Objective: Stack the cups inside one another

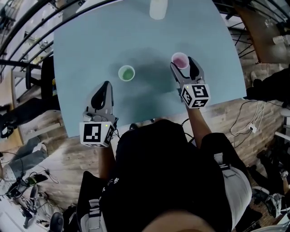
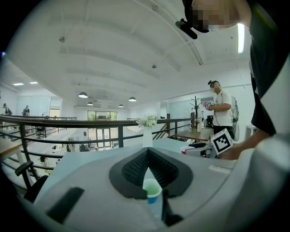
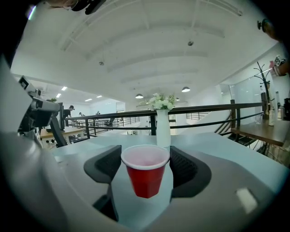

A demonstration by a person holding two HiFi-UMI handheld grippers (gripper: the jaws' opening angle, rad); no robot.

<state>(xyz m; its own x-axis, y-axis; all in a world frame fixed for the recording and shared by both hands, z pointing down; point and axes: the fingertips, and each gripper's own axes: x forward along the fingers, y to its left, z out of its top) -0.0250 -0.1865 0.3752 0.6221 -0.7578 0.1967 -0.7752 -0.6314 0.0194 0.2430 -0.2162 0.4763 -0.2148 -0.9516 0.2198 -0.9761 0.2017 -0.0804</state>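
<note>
A cup that is green inside and blue outside (image 1: 127, 73) stands upright on the light blue table (image 1: 86, 45). My left gripper (image 1: 107, 86) sits short of it, near the table's front edge, jaws shut and empty; in the left gripper view the cup (image 2: 152, 190) shows just beyond the gripper's closed tips (image 2: 147, 153). A red cup (image 1: 180, 60) stands upright to the right. My right gripper (image 1: 182, 64) is open, one jaw on either side of it. In the right gripper view the red cup (image 3: 145, 170) fills the gap between the pads (image 3: 108, 165).
A white vase (image 1: 158, 9) with flowers stands at the table's far edge, behind the red cup (image 3: 162, 128). Railings and cables surround the table. Another person (image 2: 222, 111) stands at a desk far off to the right.
</note>
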